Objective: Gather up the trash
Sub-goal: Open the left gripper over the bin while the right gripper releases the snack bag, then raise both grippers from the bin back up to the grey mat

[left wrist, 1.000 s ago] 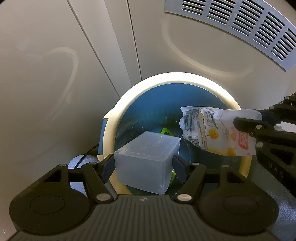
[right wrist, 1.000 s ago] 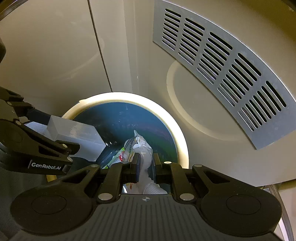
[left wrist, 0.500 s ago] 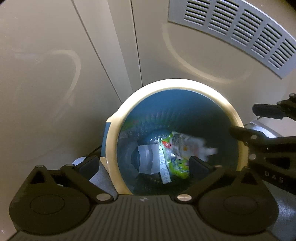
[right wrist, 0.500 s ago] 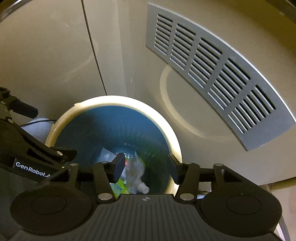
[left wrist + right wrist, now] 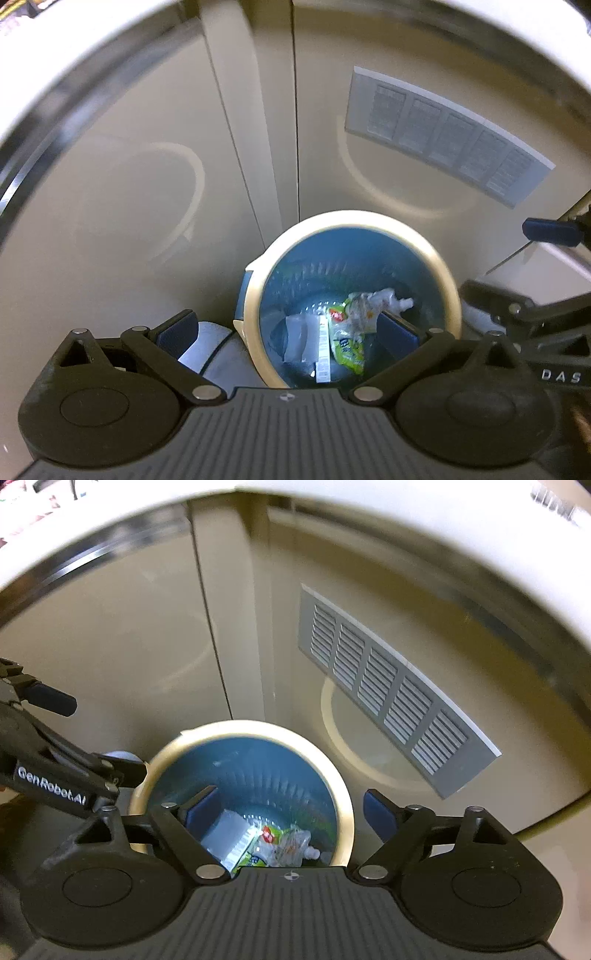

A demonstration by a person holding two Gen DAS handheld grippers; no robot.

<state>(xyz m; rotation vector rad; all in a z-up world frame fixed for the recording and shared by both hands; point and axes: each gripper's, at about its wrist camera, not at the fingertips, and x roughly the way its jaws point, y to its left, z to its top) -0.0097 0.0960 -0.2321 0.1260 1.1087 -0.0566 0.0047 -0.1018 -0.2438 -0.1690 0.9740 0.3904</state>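
A blue trash bin with a cream rim (image 5: 439, 266) stands on the floor below both grippers; it also shows in the right wrist view (image 5: 343, 797). Inside lie a translucent plastic box (image 5: 299, 336), a crumpled clear pouch with yellow print (image 5: 369, 306) and a green wrapper (image 5: 347, 350). The box (image 5: 227, 836) and the pouch (image 5: 291, 845) show in the right wrist view too. My left gripper (image 5: 288, 325) is open and empty above the bin. My right gripper (image 5: 288, 808) is open and empty above it as well.
Beige cabinet doors (image 5: 147, 184) rise behind the bin, with a grey vent grille (image 5: 391, 698) at the right. A white countertop edge (image 5: 369, 524) curves overhead. A pale round object (image 5: 207, 343) lies left of the bin.
Both grippers opened and dropped the plastic box and the pouch into the bin. Both then lifted up and away, so the bin looks smaller.
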